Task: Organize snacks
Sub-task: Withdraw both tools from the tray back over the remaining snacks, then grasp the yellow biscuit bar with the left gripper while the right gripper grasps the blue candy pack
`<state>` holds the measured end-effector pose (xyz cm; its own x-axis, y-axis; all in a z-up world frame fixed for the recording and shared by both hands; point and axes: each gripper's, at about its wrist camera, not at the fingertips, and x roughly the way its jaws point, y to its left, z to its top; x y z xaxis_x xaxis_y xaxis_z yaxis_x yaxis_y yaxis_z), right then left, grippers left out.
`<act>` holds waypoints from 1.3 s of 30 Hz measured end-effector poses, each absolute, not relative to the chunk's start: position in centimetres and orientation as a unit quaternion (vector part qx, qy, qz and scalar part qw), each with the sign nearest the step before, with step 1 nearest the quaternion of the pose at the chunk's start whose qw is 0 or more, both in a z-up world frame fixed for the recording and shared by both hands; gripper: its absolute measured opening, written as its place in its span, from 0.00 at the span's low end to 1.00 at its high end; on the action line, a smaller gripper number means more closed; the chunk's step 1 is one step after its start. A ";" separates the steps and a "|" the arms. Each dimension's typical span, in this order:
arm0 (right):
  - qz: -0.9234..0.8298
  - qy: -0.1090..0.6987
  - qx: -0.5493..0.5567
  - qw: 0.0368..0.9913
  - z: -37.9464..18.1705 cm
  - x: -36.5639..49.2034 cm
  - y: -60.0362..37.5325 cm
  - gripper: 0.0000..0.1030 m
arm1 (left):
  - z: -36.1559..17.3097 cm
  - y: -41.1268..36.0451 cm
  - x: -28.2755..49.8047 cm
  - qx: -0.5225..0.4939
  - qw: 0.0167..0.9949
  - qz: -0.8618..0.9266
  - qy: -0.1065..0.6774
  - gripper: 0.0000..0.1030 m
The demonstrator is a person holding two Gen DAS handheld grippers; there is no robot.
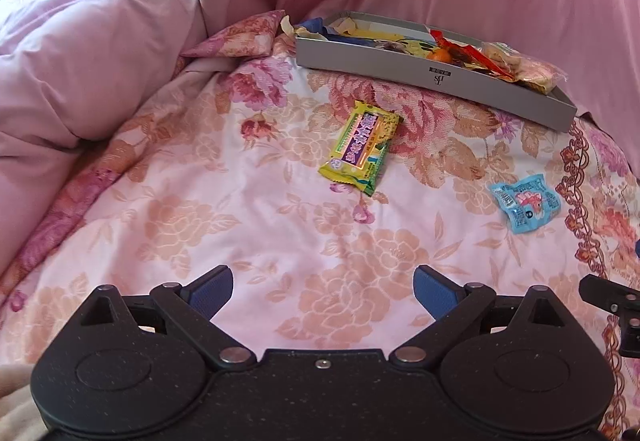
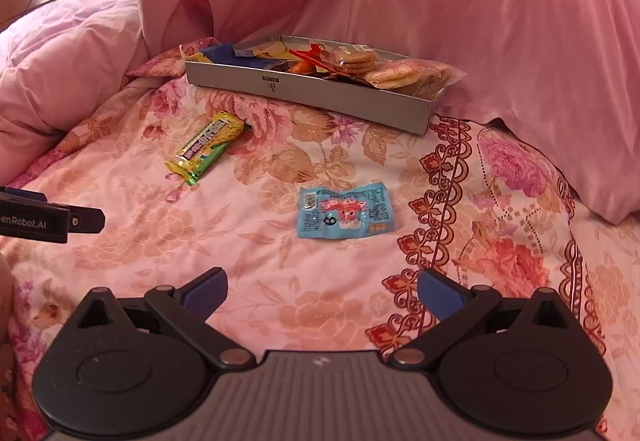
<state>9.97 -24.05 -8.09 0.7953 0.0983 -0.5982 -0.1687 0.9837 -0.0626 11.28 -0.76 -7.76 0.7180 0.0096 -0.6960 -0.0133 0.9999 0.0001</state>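
Pick-up stage, nothing held: left gripper (image 1: 323,291) and right gripper (image 2: 322,291) both spread wide and empty; yellow snack bar (image 1: 359,147) at left's 12 o'clock, blue snack packet (image 2: 345,209) at right's 12, each likely needing reach-and-pinch toward the grey box (image 2: 320,91) beyond.

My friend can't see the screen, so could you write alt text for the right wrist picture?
Two loose snacks, a blue packet and a yellow bar, lie on a floral bedspread in front of a grey box already filled with snacks. The right tool is open and empty at the bottom edge, and pink bedding is piled behind.
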 end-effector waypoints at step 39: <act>0.130 0.295 -0.033 0.946 -13.5 22.4 -25.2 1.00 | -13.4 -3.2 29.6 0.046 0.941 -0.055 0.331 0.88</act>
